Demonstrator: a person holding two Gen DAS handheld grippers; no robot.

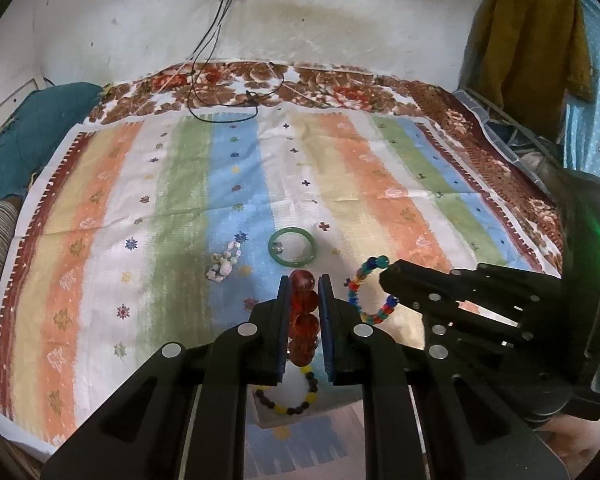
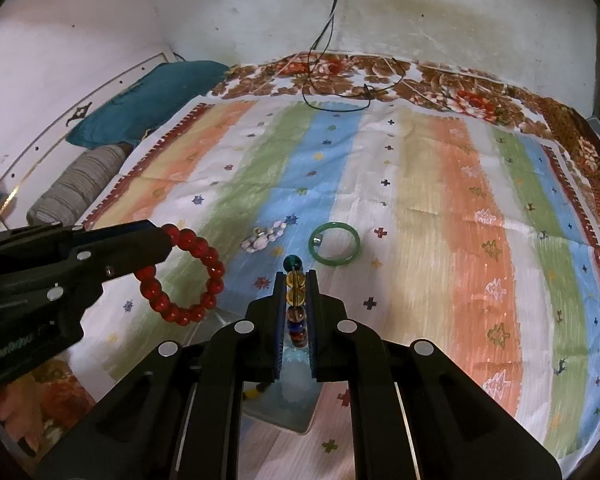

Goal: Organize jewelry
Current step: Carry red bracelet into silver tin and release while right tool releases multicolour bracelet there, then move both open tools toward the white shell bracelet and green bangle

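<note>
**Transfer Step: Two Bracelets Held Above the Cloth**

At lower centre of the left wrist view, the left gripper (image 1: 305,312) is clamped on the red bead bracelet (image 1: 303,320); a box (image 1: 268,416) is glimpsed beneath.

At lower centre of the right wrist view, the right gripper (image 2: 295,308) is clamped on the multicoloured bead bracelet (image 2: 295,292). Both bracelets are judged in transit; release over the box is required next. The green bangle (image 2: 334,244) and white bracelet (image 2: 266,238) remain on the striped cloth (image 2: 440,200).

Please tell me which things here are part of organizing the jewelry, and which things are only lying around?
Part of the job:
- red bead bracelet, held in the left gripper
- multicolour bead bracelet, held in the right gripper
- green bangle
- white bead piece
- black-and-yellow bead bracelet

Just lying about:
- black cable
- teal pillow
- striped cushion
</note>
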